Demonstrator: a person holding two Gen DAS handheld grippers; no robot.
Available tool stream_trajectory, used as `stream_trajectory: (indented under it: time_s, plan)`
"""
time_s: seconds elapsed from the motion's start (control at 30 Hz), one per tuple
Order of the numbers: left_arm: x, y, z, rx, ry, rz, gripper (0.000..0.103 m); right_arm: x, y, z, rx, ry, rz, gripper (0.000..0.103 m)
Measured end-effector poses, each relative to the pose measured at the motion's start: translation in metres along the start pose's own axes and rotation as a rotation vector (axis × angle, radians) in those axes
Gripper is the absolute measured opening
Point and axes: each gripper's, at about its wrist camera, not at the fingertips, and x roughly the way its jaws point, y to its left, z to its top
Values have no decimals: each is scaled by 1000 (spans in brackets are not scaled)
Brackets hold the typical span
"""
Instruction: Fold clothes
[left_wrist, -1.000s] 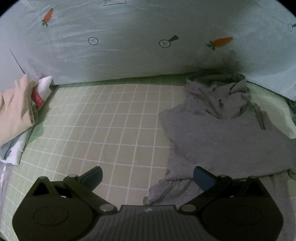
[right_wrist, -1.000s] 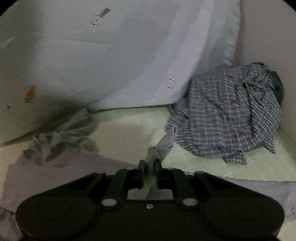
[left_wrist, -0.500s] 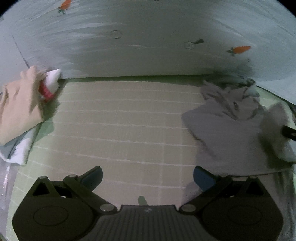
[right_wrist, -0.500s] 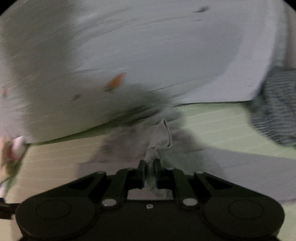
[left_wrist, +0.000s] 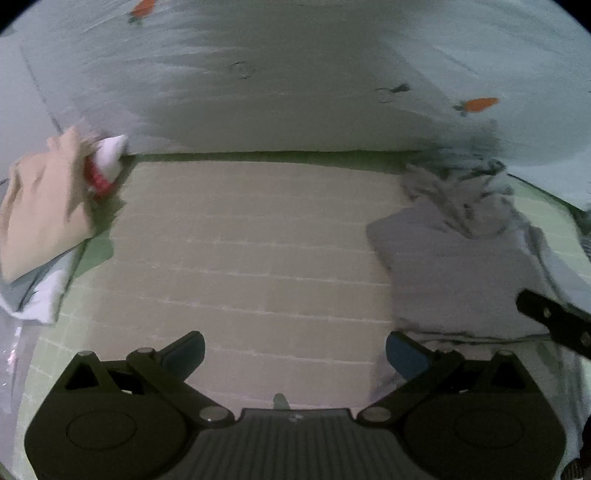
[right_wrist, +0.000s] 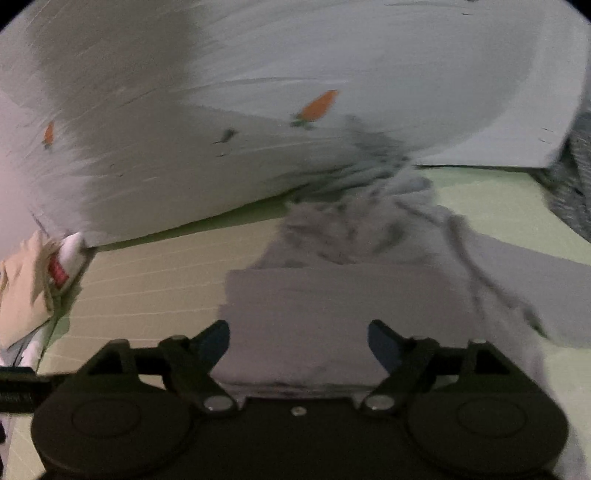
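The grey garment (right_wrist: 332, 295) lies on the green checked bed sheet (left_wrist: 240, 251), on the right part of the left wrist view and in the middle of the right wrist view. Its near part is folded into a flat, smooth panel with a straight left edge; its far part is bunched and crumpled against the pale quilt with carrot prints (left_wrist: 295, 74). The long axis runs near to far, the rumpled end pointing toward the quilt. A flatter flap spreads off to the right in the right wrist view.

The right gripper (right_wrist: 297, 338) hovers over the near edge of the folded panel, its jaws spread wide apart with nothing between them. The left gripper (left_wrist: 295, 349) is over bare sheet just left of the garment, jaws also wide open and empty; its right fingertip sits near the garment's near-left corner.

A stack of folded clothes (left_wrist: 44, 214), beige on top with white and red beneath, sits at the far left. A checked shirt (right_wrist: 572, 184) shows blurred at the right edge.
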Motion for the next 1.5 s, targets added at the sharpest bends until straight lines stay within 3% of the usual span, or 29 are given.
stream_trajectory:
  time_s: [0.07,0.33,0.5,0.73,0.8,0.97,1.23,1.5]
  plan:
    - [-3,-16,1,16,-11,-23,103,-14,-24,-4,11,-12,-35,102]
    - [-28,-109,6,62,-102,-121,103,-61,-135,-22,99,-45,-193,103]
    - [-45,-174,0,114,-142,-103,103,-85,-203,-19,136,-70,-249,103]
    - [-53,-232,-22,59,-84,-226,103,-103,-295,-21,161,-57,-332,103]
    - [-56,-242,-29,83,-83,-241,103,-104,-322,-21,172,-42,-361,103]
    - [-59,-250,-29,84,-99,-158,103,-99,-381,-14,191,-18,-411,103]
    - [-44,-241,-2,36,-138,-15,103,-94,-467,-2,252,-35,-589,103]
    - [-33,-242,6,17,-115,-35,103,-97,-514,-6,353,-35,-676,103]
